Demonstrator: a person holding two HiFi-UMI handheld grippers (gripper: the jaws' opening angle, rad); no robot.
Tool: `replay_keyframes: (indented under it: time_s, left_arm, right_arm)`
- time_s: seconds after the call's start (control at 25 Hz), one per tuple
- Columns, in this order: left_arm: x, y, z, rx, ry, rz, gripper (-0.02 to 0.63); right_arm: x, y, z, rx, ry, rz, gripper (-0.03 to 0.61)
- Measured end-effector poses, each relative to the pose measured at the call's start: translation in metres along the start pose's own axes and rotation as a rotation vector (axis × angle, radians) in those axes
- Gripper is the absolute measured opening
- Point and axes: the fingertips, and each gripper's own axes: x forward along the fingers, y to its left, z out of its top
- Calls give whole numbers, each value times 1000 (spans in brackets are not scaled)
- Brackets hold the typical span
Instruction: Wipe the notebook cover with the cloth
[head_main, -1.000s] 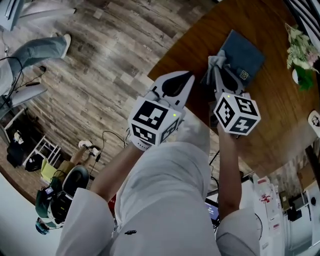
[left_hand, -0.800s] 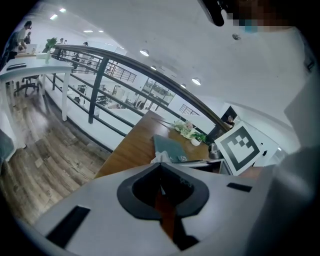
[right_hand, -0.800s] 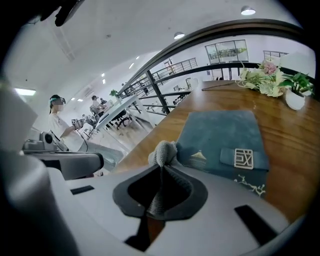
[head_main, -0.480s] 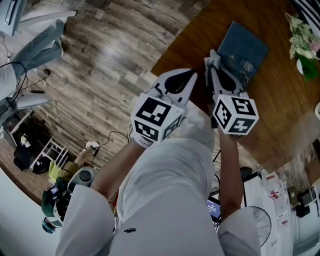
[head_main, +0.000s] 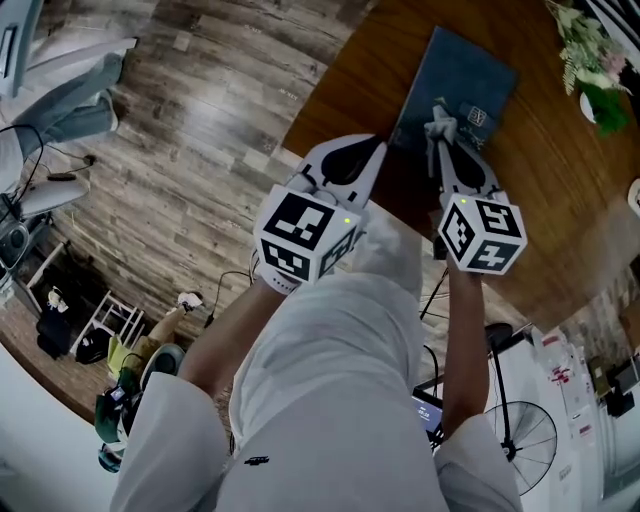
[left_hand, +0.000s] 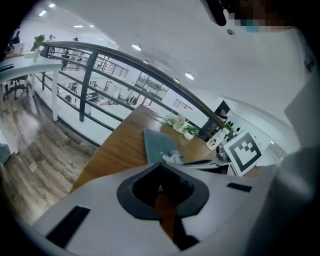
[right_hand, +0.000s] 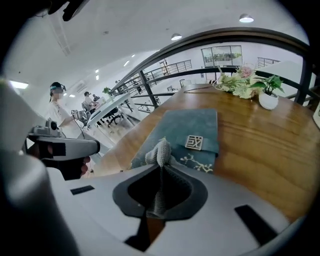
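Right gripper (head_main: 440, 126) has its jaws closed tight on a grey knitted cloth (right_hand: 160, 151), whose bunched tip pokes out past the jaw tips and sits on the near end of the notebook (right_hand: 192, 126). That teal notebook lies flat on a brown wooden table (head_main: 545, 200) in the upper middle of the head view, a small square emblem (right_hand: 194, 142) and a pale sprig pattern showing on its cover. Beyond the table edge, at the left of the frame, is a grey plank floor (head_main: 200, 120). The room is a bright open hall with dark railings and ceiling lights.

Left gripper (head_main: 380, 150) is just left of the notebook at the table's near edge, its jaws together with nothing between them.

A bunch of pale flowers (right_hand: 239, 82) and a small white pot (right_hand: 268, 100) stand at the table's far end, well apart from the notebook. A person (right_hand: 56, 107) stands at the left of the right gripper view.
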Motion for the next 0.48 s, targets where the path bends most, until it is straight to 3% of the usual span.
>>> replay_keyframes:
  time_s: [0.36, 0.48]
  left_arm:
    - [4, -2, 8, 17, 1, -2, 20]
    - [4, 0, 10, 12, -6, 9, 20]
  right_arm:
    - [-24, -47, -8, 38, 44, -130, 28]
    - [-30, -50, -5, 11, 51, -136, 28]
